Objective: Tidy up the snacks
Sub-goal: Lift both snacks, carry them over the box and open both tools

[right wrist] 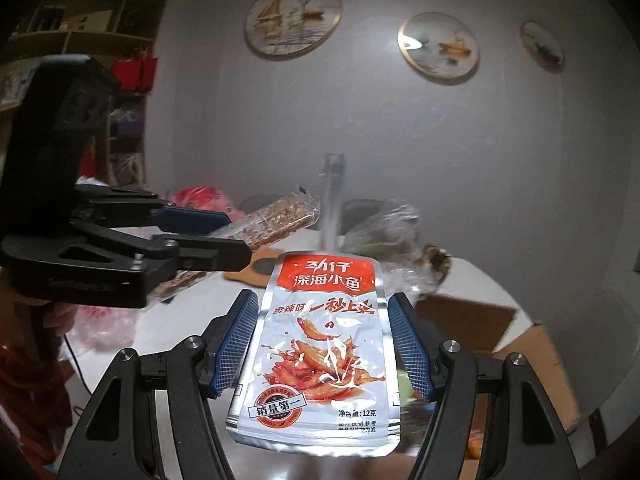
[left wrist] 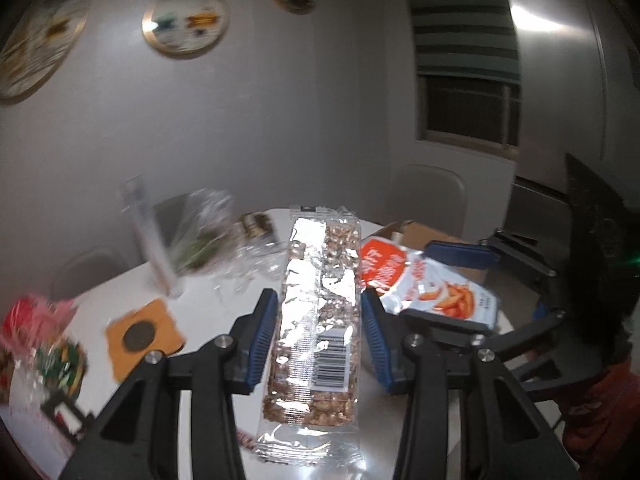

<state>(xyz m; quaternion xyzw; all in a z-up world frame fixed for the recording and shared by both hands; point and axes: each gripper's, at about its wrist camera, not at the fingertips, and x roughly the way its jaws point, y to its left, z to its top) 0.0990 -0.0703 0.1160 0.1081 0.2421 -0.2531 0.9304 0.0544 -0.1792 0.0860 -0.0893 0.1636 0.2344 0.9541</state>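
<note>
My left gripper (left wrist: 318, 308) is shut on a long clear-wrapped nut bar (left wrist: 316, 320), its blue pads pressing both long sides, held up above the white table (left wrist: 208, 308). To its right the right gripper (left wrist: 440, 276) carries a silver and red fish snack pouch (left wrist: 444, 292). In the right wrist view my right gripper (right wrist: 323, 312) is shut on that fish snack pouch (right wrist: 324, 344), printed side up. The left gripper (right wrist: 224, 236) shows at the left, gripping the nut bar (right wrist: 276, 218) that juts out to the right.
An open cardboard box (right wrist: 492, 320) sits at the table's right edge. Also on the table: an orange coaster (left wrist: 144, 336), a tall clear tube (left wrist: 148, 236), a crinkled clear bag of greens (left wrist: 204, 232), red and pink bags (left wrist: 36, 320). Chairs (left wrist: 432, 196) stand behind.
</note>
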